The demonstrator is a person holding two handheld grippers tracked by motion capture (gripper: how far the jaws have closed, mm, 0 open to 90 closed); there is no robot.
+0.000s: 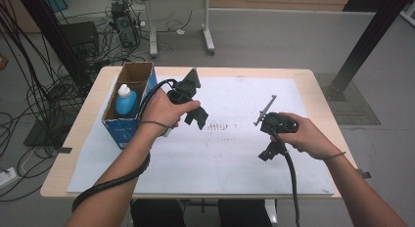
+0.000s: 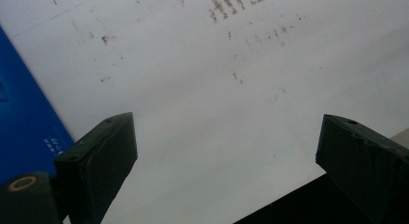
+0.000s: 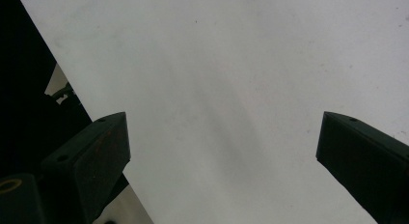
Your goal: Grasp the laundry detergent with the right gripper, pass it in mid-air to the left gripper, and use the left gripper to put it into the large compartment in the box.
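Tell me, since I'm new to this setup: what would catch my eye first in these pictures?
Probably the two black tools held above the white sheet: the left hand-held gripper beside the box, the right hand-held gripper near the middle right, both with jaws wide apart. Next, the blue bottle standing in the open cardboard box at the table's left edge.

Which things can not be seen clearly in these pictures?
- Blue bottle: lower body hidden by the box wall, high view.
- Box lettering: too small, cut by the edge, left gripper view.
- Right claw: its opening too small to judge, high view.
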